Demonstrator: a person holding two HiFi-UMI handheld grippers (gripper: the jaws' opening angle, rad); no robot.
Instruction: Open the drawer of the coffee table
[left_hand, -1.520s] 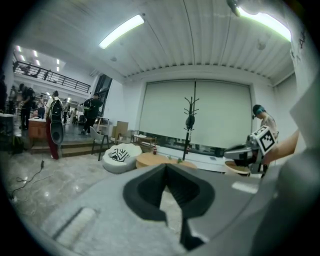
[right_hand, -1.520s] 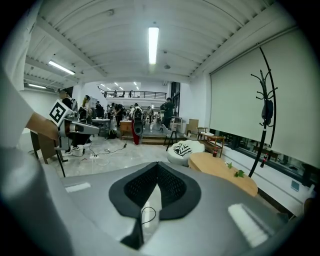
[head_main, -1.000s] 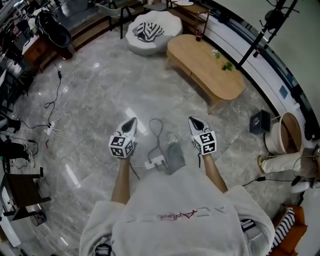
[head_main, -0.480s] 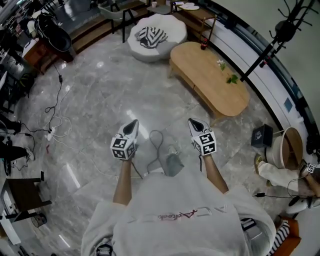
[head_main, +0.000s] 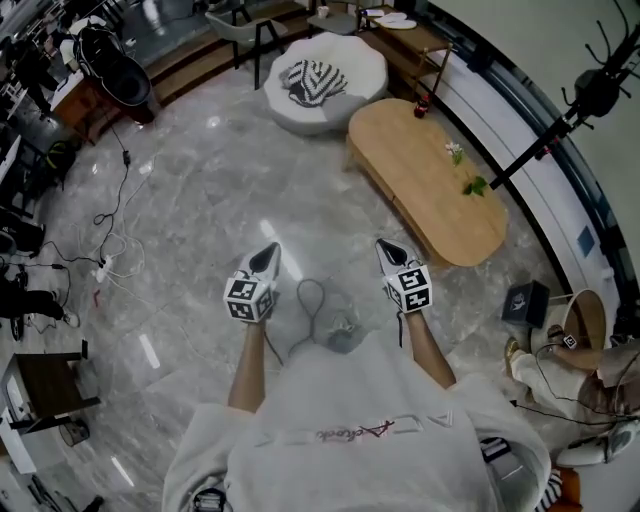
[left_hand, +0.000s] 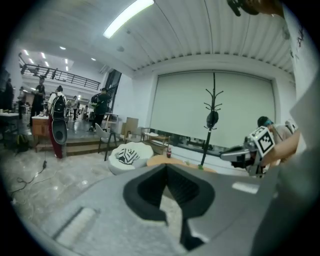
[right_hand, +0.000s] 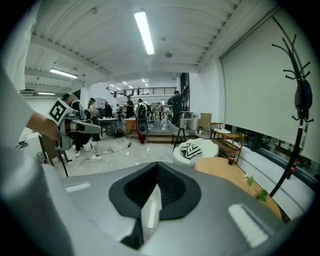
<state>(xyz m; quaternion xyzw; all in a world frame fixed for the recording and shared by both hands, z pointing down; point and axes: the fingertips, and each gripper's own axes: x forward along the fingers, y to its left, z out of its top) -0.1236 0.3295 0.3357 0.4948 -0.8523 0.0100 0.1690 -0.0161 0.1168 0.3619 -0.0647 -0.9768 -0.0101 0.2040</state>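
Left gripper (head_main: 264, 260): jaws shut together, nothing between them. Right gripper (head_main: 390, 250): likewise closed and empty. The two are held side by side over the grey polished marble floor (head_main: 190, 190), well apart from the target.

The low oval light-wood coffee table (head_main: 425, 175) stands ahead and to the right. Its worktop bears a green sprig (head_main: 474, 186) and a small red bottle (head_main: 421, 104). The drawer is presumably in the long side facing here, but its front and handle are too small to make out.

Judgement: rigid wooden drawer, probably light, running on slides. Take the handle or lower lip at mid-width and pull straight. The table may skate on the smooth floor.
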